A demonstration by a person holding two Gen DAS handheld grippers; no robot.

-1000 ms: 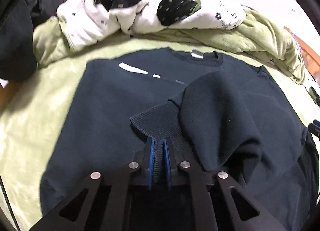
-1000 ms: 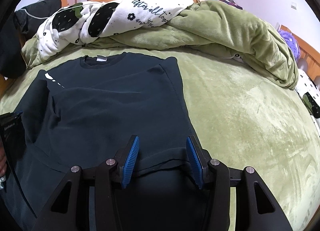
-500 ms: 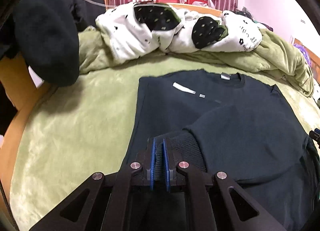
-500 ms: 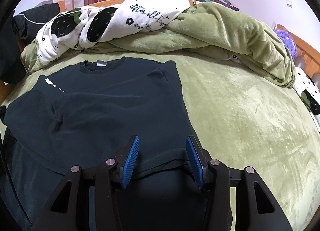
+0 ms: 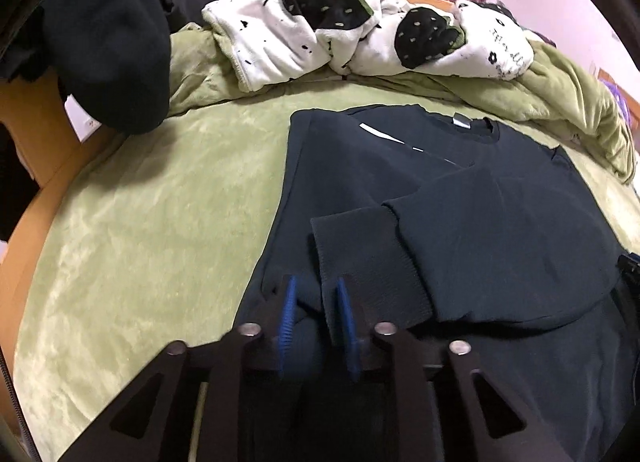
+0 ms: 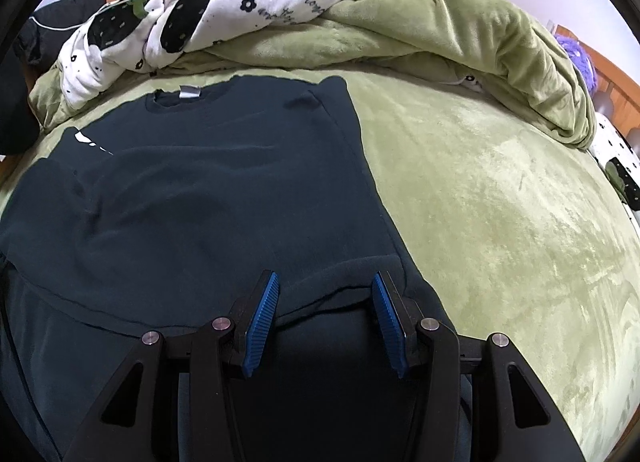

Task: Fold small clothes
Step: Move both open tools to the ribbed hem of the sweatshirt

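One ribbed sleeve cuff [image 5: 360,258] between opening left tool [image 5: 316,318] pads.

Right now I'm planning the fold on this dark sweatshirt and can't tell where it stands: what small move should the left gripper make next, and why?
Probably draw the left gripper back clear of the ribbed cuff. Its jaws are opening, with the cuff's edge between them but unpinched, and the sleeve lies folded across the sweatshirt on the green blanket. That sleeve looks placed.
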